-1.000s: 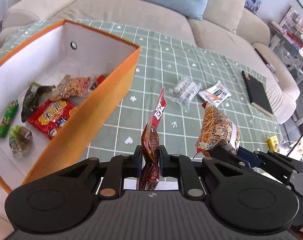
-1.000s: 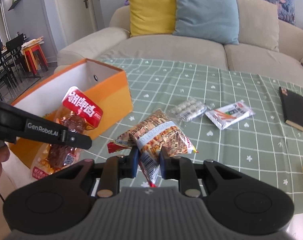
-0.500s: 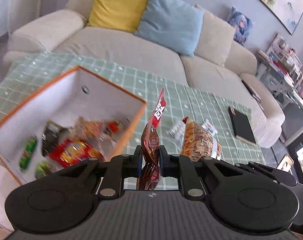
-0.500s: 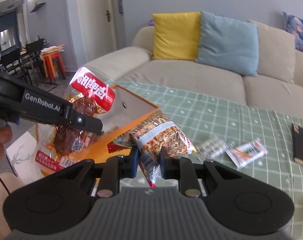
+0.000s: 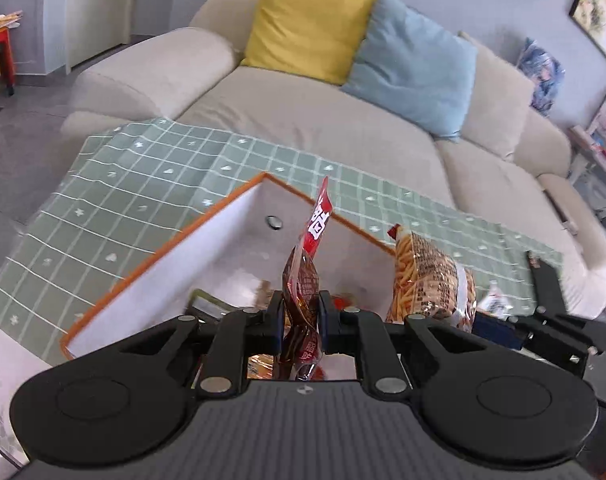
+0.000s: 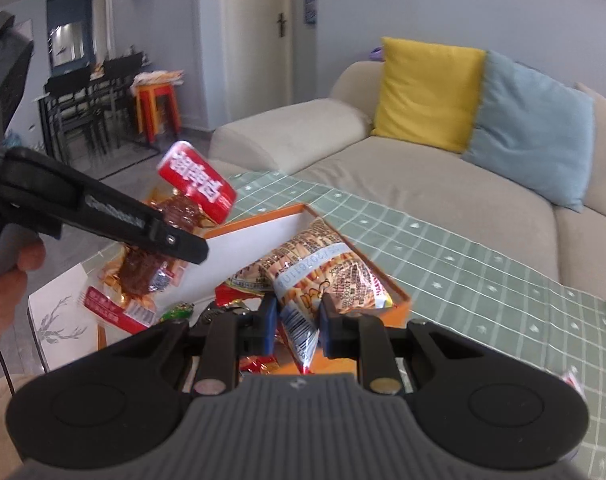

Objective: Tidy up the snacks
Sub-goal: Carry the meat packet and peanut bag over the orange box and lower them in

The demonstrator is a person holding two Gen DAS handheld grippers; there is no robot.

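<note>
Left tool [image 5: 301,316] clamped on red-brown meat snack pouch [image 5: 303,280], right tool [image 6: 294,322] on fries-print bag [image 6: 323,276], both poised over orange box [image 6: 399,312] for dropping in.

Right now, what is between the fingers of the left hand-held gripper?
The red meat-snack packet, clamped upright in the left hand-held gripper over the orange box; the left wrist view shows it.

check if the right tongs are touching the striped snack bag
Touching: the right wrist view shows the right tongs pinching the snack bag's lower corner between both blue pads.
</note>
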